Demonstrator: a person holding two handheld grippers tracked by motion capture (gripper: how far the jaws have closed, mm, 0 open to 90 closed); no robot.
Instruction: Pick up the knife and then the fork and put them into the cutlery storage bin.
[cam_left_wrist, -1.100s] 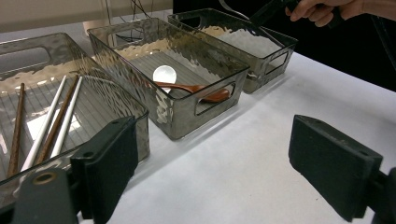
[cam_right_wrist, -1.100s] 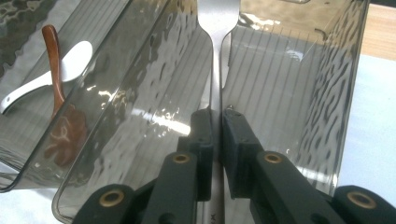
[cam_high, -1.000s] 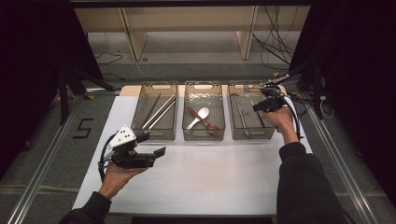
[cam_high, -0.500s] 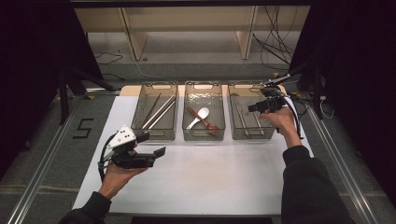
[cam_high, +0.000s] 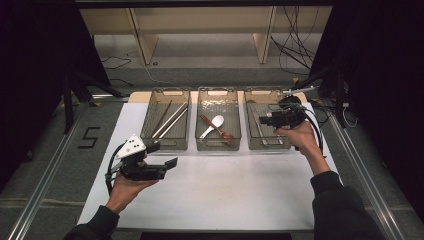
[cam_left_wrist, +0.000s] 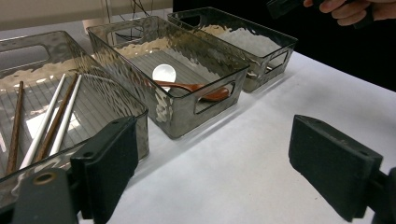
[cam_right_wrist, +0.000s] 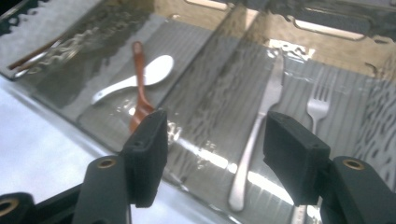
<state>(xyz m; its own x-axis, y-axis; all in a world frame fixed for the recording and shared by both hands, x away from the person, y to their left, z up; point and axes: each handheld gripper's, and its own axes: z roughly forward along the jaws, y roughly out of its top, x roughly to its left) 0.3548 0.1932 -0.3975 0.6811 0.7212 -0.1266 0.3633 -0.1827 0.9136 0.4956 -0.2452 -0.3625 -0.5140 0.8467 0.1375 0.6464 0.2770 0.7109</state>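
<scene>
Cutlery is being sorted into three clear bins at the far edge of the worktop (cam_high: 210, 200), and by the look of things the sorting is nearly or wholly done, since no loose piece is seen on the white surface. The right tongs (cam_high: 263, 120) are held over the right bin (cam_high: 265, 94); their jaws have just been opening, nothing is gripped between them, and in the right gripper view a knife (cam_right_wrist: 261, 126) and a fork (cam_right_wrist: 318, 106) lie flat on the ribbed floor of that bin directly beyond the jaws. It is judged that a piece has been let go there, most likely the knife, though which of the two cannot be told. The left tongs (cam_high: 166, 162) are held released and empty above the near left part of the worktop, well apart from the bins. In the middle bin (cam_left_wrist: 205, 100) a white spoon (cam_left_wrist: 164, 73) and a brown spoon (cam_left_wrist: 194, 87) are crossed; in the left bin (cam_high: 166, 146) several chopsticks (cam_high: 169, 119) are laid lengthwise. If anything is left, it is the withdrawal of the right hand (cam_high: 299, 135) over the bin wall, which stands just below the jaws and could be knocked. Cables (cam_high: 295, 35) are trailed on the floor behind, clear of the work.
</scene>
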